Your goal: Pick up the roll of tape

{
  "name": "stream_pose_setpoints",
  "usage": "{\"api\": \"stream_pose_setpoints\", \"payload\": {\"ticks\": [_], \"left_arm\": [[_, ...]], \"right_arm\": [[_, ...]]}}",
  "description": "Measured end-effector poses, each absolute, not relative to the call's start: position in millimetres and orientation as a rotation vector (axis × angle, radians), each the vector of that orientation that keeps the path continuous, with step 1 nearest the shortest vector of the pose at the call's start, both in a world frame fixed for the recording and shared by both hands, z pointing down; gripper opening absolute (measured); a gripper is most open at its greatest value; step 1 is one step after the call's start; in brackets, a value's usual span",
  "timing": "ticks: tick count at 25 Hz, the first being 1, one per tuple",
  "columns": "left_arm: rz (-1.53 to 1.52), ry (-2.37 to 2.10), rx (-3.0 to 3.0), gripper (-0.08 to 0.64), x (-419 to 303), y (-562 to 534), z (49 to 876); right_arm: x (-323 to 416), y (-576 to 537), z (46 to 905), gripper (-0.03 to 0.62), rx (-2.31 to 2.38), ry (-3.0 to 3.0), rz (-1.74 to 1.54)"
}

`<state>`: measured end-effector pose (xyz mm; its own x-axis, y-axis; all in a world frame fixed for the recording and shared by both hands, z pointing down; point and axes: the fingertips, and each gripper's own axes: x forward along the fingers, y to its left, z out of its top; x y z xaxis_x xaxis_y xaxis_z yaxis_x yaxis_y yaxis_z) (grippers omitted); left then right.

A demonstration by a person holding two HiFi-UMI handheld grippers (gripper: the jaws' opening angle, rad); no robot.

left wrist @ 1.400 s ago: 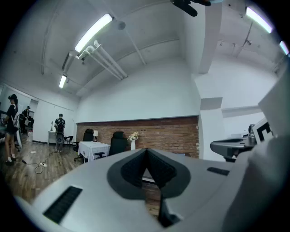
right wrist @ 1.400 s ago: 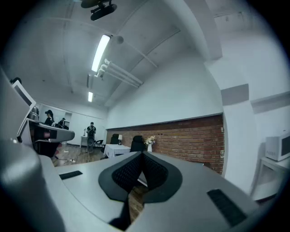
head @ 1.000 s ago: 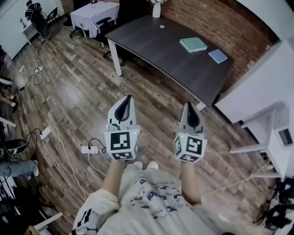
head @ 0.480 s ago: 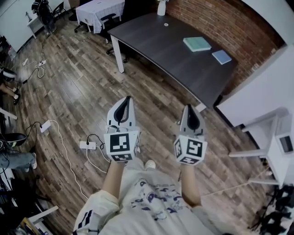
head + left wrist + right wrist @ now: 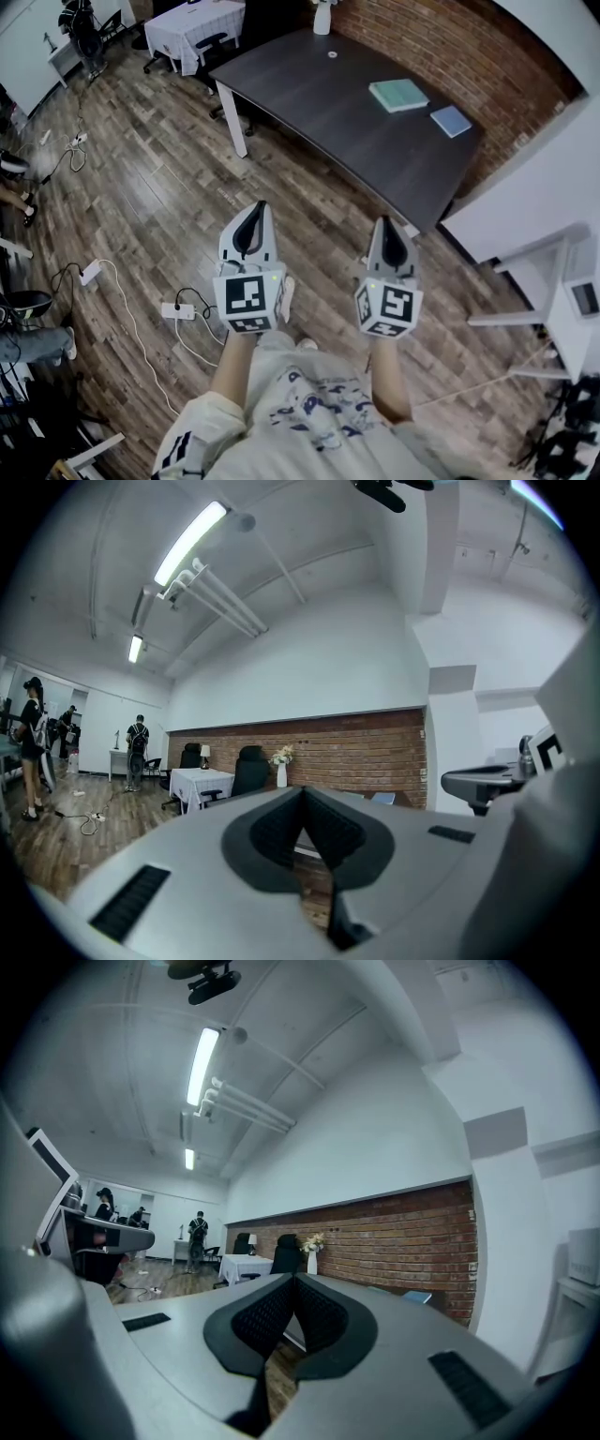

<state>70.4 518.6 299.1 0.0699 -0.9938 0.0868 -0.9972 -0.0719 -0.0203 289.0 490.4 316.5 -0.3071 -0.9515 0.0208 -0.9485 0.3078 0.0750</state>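
Pickup has not started. The left gripper (image 5: 260, 204) and right gripper (image 5: 385, 216) are both closed and empty, held level over the floor (image 5: 159, 187). A small ring, probably the roll of tape (image 5: 332, 53), lies on the dark table (image 5: 347, 127), well apart from both.

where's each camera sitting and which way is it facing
Head view: on the person's head, looking steeply down at the wood floor and dark table; shows both forearms, left gripper and right gripper.
Left gripper view: rides the left gripper, facing level along its shut jaws toward the brick wall.
Right gripper view: rides the right gripper, same heading, jaws shut.
Shared: both gripper views catch the brick wall and white vase.
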Motion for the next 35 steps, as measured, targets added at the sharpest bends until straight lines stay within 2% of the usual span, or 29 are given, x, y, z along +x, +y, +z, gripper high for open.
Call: {"api": "stream_pose_setpoints", "payload": {"ticks": [19, 35], "left_arm": [[0.087, -2.043, 2.355, 0.002, -6, 292, 284], [0.134, -2.038, 2.272, 0.002, -58, 187, 313]], "right_arm": [[216, 274, 298, 0.005, 1.909, -2.432, -0.114], [164, 165, 329, 0.005, 1.836, -2.416, -0.038]]}}
